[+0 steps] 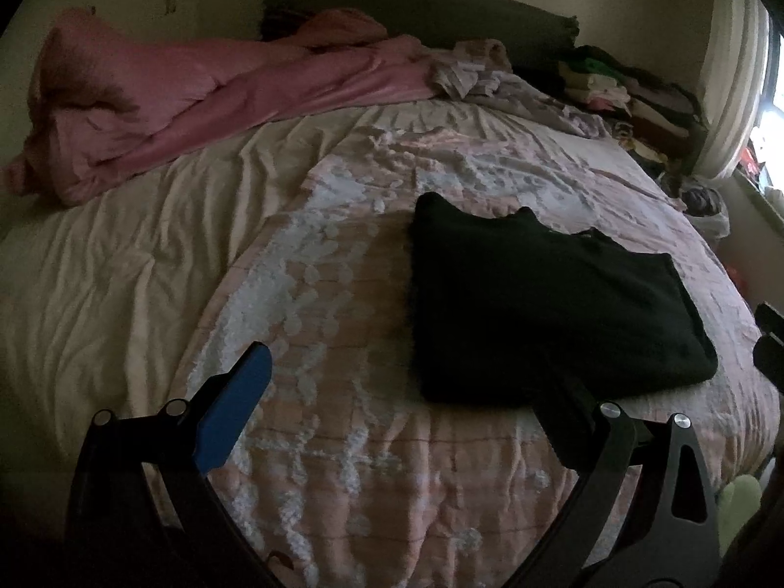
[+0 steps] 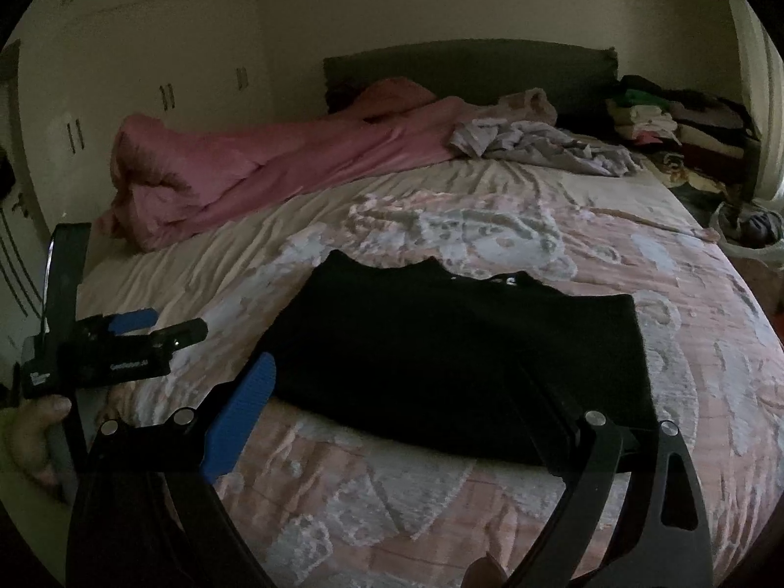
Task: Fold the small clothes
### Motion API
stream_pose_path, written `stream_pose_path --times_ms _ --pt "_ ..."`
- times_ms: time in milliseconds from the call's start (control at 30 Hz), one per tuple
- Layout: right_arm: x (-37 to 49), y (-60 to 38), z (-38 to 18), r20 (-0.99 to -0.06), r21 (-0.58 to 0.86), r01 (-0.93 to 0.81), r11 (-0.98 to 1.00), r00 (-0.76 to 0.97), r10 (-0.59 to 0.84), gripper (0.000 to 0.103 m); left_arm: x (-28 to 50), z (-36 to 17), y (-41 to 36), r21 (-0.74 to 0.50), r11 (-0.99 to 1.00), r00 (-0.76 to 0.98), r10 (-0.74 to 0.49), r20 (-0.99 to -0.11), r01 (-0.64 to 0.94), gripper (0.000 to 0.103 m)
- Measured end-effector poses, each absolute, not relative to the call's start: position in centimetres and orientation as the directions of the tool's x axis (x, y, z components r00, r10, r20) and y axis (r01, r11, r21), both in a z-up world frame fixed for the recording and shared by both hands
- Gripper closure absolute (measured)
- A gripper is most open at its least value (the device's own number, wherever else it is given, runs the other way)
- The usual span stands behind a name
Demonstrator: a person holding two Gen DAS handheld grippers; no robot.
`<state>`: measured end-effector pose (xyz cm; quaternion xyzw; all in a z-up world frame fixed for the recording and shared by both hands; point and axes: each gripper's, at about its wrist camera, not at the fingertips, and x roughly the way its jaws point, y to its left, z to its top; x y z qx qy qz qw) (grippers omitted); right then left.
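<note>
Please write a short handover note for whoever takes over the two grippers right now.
Left gripper: jaws open, empty, over the quilt beside the black top.
Right gripper: jaws open, empty, at the top's near edge.
Black top: lies flat on the bed, folded into a rough rectangle, neckline facing away.
A stack of folded clothes sits by the headboard.
Left, probably: fold the top once more, or move it to the stack.

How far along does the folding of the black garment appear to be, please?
The black garment already lies folded into a flat rectangle on the bedspread. Both tongs, left and right, are open and empty. Loose clothes near the headboard look unfolded.
</note>
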<state>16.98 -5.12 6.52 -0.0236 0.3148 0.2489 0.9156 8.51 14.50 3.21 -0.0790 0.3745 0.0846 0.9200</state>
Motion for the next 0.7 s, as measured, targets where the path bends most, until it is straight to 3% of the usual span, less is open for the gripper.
stream_pose_path --times_ms 700 --pt "18.9 2.3 3.8 -0.638 0.038 -0.587 0.809 0.609 0.471 0.009 10.4 1.0 17.4 -0.09 0.957 0.676 0.126 -0.726 -0.275 0.01"
